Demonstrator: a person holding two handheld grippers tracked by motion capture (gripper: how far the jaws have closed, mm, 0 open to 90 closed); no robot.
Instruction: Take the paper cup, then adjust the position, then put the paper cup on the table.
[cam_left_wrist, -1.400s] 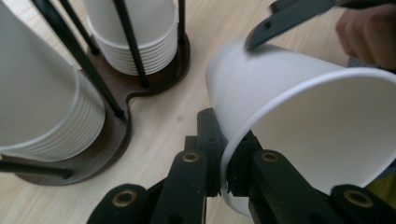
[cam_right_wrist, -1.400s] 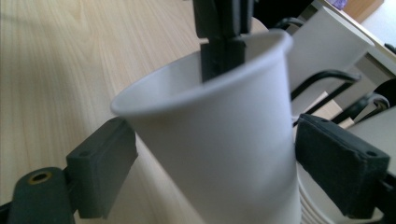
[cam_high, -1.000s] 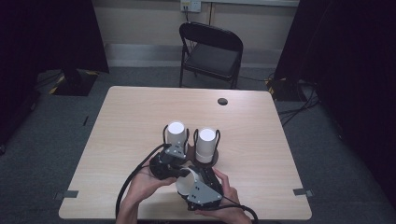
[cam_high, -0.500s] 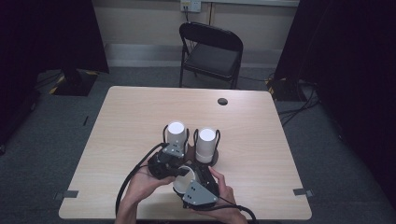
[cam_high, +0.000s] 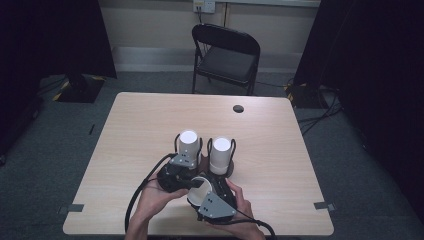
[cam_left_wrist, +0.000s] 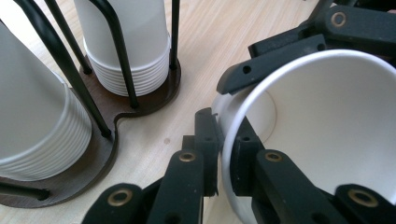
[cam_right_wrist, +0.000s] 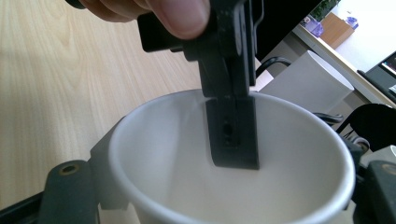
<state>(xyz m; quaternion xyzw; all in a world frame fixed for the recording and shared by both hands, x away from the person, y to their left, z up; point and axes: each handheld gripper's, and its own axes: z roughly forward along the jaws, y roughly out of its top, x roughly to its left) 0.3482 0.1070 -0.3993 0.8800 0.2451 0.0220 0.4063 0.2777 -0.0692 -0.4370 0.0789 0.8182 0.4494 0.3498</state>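
Cup (cam_high: 199, 186) at table's 6 o'clock: light, thin paper, crushes easily. Left gripper (cam_left_wrist: 223, 154) pinches its rim; right gripper (cam_high: 212, 200) clamps its body. Grip gently.

My two grippers, the left gripper (cam_high: 186, 172) and the right gripper (cam_high: 200, 192), are black with grey plates on top. The paper cup (cam_left_wrist: 322, 130) I hold between them is plain white, inside and out. The two cup stacks (cam_high: 189, 143) just beyond are white too, in a black wire holder (cam_left_wrist: 140, 100) on a dark brown base. The table (cam_high: 150, 120) is pale wood grain; the far chair (cam_high: 226, 55) is black.
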